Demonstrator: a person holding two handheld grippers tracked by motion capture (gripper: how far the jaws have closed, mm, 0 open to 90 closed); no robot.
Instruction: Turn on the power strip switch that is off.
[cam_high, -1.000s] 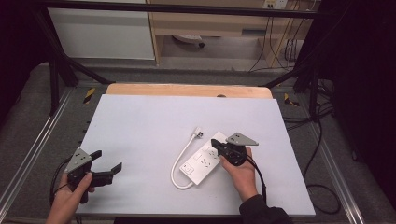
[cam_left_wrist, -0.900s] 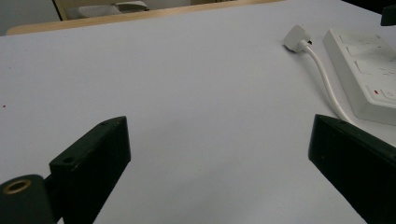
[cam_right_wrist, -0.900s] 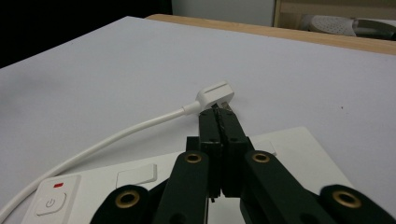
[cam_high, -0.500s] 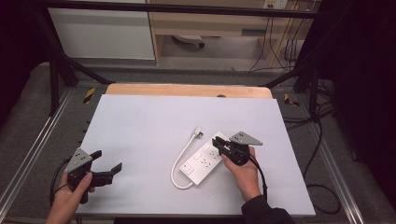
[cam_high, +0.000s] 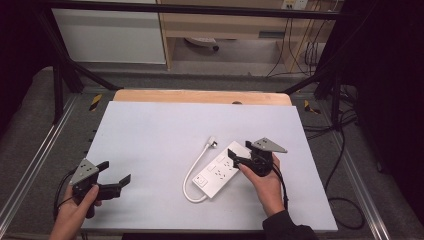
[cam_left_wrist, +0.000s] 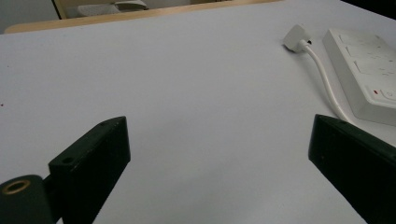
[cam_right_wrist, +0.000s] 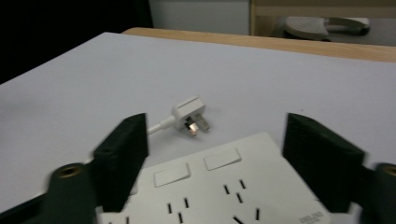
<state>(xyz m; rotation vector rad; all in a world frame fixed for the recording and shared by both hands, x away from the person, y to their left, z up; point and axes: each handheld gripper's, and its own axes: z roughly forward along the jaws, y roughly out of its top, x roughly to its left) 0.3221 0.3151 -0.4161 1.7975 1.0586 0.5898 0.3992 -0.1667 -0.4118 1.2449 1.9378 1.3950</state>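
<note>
Figure. Handling of a white rectangular plastic power strip (cam_high: 218, 172) lying flat, sockets up, on the pale grey table sheet (cam_high: 150, 135), right of centre in the high view. Its white cable (cam_high: 192, 172) loops out from the lower-left end of the strip and runs up to the white three-pin plug (cam_high: 212, 142), which rests on the sheet just beyond the strip's upper-left corner.

The right gripper (cam_high: 239, 156) sits over the upper-right end of the strip. Its jaws have just been opening; in the right gripper view they stand wide, one at each side of the frame, with the socket face (cam_right_wrist: 224, 191) between them and below, and neither pad pressing on it. The strip thus appears released, or not yet taken.

The left gripper (cam_high: 114, 175) hangs at the lower left of the high view, jaws spread, nothing between them, well apart from the strip.

To do the step well, judged from this position: lower the open jaws until they straddle the strip's two long edges, square to the body, then close on the rigid casing rather than the cable. A grip near one end would probably let the far end swing, and the trailing plug could drag across the sheet.
</note>
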